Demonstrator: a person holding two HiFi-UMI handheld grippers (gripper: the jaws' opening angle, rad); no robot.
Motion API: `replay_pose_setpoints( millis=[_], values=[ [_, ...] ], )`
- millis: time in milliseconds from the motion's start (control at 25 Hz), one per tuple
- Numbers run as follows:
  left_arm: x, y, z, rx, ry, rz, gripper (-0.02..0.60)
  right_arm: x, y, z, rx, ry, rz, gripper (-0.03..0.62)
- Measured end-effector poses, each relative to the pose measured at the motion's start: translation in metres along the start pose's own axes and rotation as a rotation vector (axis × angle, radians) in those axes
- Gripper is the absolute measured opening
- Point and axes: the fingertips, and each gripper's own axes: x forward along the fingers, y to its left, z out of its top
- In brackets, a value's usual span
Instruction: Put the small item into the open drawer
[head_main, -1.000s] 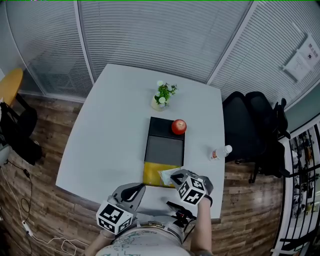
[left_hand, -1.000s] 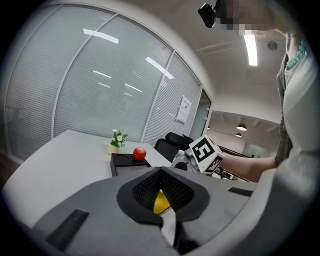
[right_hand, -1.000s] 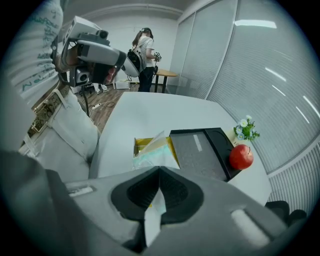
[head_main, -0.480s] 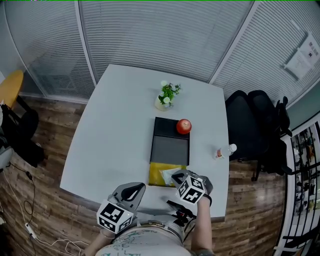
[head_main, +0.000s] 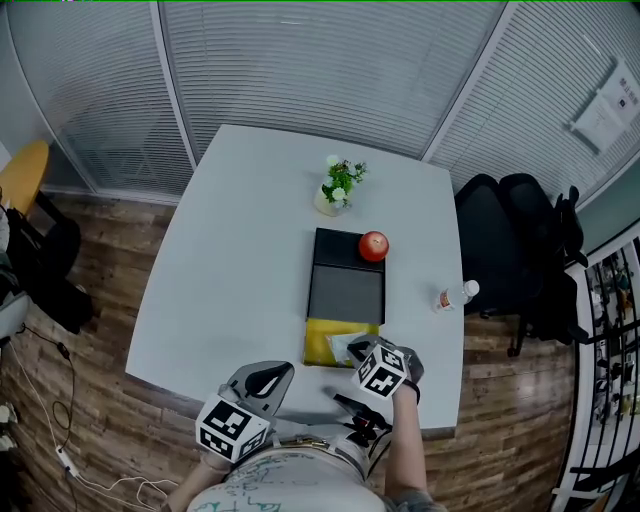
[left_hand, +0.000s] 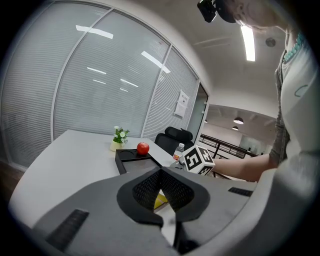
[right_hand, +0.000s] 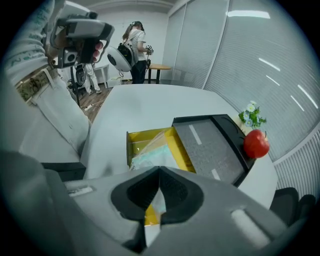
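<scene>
Plastic packet (right_hand: 150, 156) is hanging from the right gripper (right_hand: 159, 174), whose fingers are pinching one thin edge of it tight. In the right gripper view, the packet's far end is reaching down into the yellow drawer (right_hand: 131, 145). That drawer is sticking out of the black box (head_main: 346, 290) toward the bottom of the head view. I cannot tell if the packet is touching the drawer floor or only hovering just above it.

The left gripper (left_hand: 161, 172) is waiting at the lower left of the head view, near the edge of the worktop (head_main: 235, 270). Its fingers are pressing together with nothing between them.

A red apple (head_main: 373, 245) is sitting on the far right corner of the box. A little flower pot (head_main: 337, 190) is standing behind it, and a water bottle (head_main: 455, 296) is standing off to the right. None of these is getting in the way.

So the job is looking nearly done: the packet is picked up and is over the open drawer. What is left, I think, is lowering it all the way, opening the fingers and pulling the gripper away.
</scene>
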Motion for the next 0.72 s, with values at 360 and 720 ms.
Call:
replay_pose_setpoints(
  millis=[360, 720],
  values=[
    [-0.004, -0.005, -0.002, 0.008, 0.018, -0.028, -0.003, 0.035, -0.009, -0.016, 0.071, 0.033, -0.047, 0.004],
    [-0.012, 0.002, -0.005, -0.015, 0.007, -0.035, -0.003, 0.057, -0.008, -0.02, 0.117, 0.06, -0.044, 0.005]
  ],
)
